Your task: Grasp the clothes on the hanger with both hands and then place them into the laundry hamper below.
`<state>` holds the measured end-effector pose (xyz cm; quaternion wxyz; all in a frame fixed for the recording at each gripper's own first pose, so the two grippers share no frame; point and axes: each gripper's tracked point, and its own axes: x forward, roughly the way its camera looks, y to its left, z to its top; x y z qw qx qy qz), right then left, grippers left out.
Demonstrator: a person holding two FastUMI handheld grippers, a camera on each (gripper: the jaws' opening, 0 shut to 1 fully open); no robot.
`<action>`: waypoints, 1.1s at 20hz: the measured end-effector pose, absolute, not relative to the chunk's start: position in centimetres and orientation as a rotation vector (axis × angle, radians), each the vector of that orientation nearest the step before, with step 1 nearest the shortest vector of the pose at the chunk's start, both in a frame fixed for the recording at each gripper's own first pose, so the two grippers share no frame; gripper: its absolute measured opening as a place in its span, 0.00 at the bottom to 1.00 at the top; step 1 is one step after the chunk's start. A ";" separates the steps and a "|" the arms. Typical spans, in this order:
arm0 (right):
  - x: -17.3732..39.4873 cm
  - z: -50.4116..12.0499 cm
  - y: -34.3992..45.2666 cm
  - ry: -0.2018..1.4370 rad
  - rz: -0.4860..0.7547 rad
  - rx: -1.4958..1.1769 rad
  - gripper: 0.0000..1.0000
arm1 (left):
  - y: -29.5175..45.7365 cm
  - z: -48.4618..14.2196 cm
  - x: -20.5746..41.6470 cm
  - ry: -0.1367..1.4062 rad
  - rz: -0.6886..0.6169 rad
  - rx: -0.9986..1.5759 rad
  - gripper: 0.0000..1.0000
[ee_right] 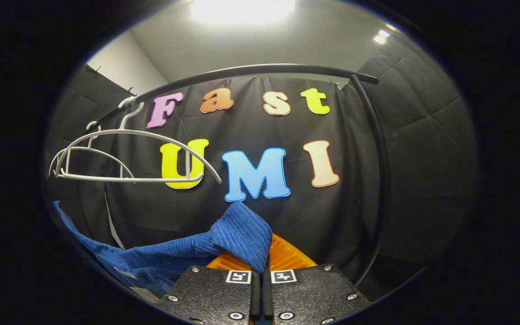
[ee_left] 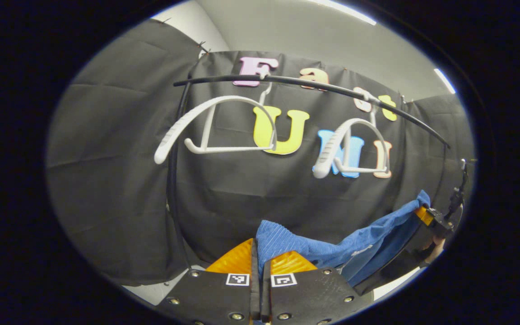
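1. Left tongs [ee_left: 260, 259]: clenched on one end of the blue ribbed knit garment [ee_left: 332, 248]. In the left gripper view the cloth bunches up between the two fingers at 6 o'clock, and both fingers press on it.

2. Right tongs [ee_right: 262, 255]: clenched likewise on the other end of the garment [ee_right: 237, 237], with a fold rising between the fingers. The same tongs [ee_left: 427, 216] appear far off at 4 o'clock in the left gripper view, gripping the cloth.

3. Garment position: slung in a sagging span between the two tongs, well below the rail and clear of both hangers.

4. Two white plastic hangers [ee_left: 215, 131] [ee_left: 355, 146] hang bare from the black curved metal rail [ee_left: 309, 83].

5. Step in hand, by judgement: the two-handed grasp and lift-off appear complete; the carry down to the hamper is open.

6. Laundry hamper: location cannot be confirmed from these pictures.

7. Next move calls for lowering both tongs together, keeping both grips closed until the cloth is over the hamper mouth, then releasing both ends.
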<state>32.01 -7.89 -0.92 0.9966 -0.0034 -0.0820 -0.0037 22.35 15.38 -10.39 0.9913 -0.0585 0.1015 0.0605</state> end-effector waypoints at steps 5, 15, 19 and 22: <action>24.8 -1.5 -7.2 -0.114 -0.076 -0.059 0.02 | 12.0 -9.0 18.5 0.211 -0.040 -0.064 0.02; 15.1 0.8 -3.4 -0.105 -0.126 -0.060 0.02 | 8.2 -4.0 14.5 0.150 -0.226 -0.117 0.02; 13.4 2.0 -2.9 -0.111 -0.125 -0.049 0.02 | 5.9 -2.3 13.2 0.131 -0.274 -0.131 0.02; 12.9 0.6 -2.8 -0.070 -0.122 -0.039 0.02 | 4.2 -4.0 13.6 0.162 -0.285 -0.107 0.03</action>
